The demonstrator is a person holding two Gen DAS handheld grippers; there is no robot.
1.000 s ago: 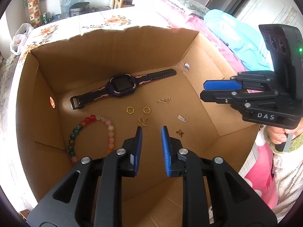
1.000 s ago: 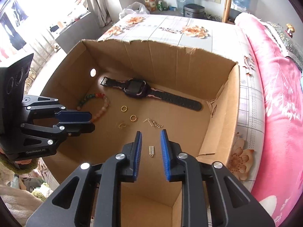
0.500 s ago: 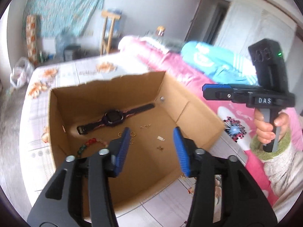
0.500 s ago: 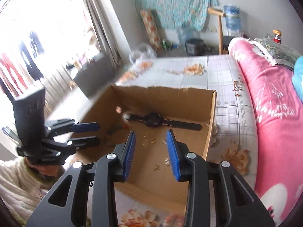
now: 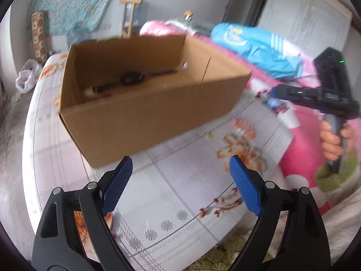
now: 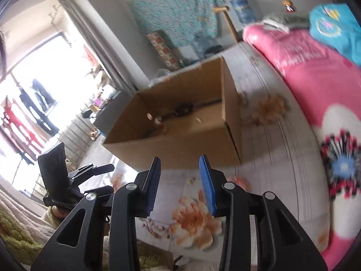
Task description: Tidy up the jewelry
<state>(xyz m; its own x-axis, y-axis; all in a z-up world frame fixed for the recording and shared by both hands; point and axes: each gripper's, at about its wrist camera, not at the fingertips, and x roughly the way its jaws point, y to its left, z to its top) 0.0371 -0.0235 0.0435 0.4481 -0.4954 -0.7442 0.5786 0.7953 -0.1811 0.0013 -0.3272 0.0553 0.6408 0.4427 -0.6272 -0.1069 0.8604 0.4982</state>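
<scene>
An open cardboard box (image 5: 146, 110) (image 6: 180, 144) stands on the flowered bed sheet (image 5: 180, 198). A dark watch (image 5: 133, 78) (image 6: 183, 109) lies on its floor, with blurred beads (image 5: 106, 94) beside it. A small gold piece (image 5: 208, 134) (image 6: 191, 180) lies on the sheet just outside the box's near wall. My left gripper (image 5: 181, 180) is back from the box, above the sheet; its jaws are opening wide with nothing between them. My right gripper (image 6: 180, 176) is open and holds nothing; the gold piece lies on the sheet beyond its fingertips.
A pink quilt (image 6: 304, 72) and a blue garment (image 5: 259, 49) lie to the right of the box. A white plastic bag (image 5: 28, 76) sits at the bed's far left corner. The person's hand (image 5: 331, 142) grips the right handle. A bright window (image 6: 33, 85) is on the left.
Both grippers have pulled back out of the box, which I now see from outside. The left jaws have spread wide; the right ones stand a little wider than before.
</scene>
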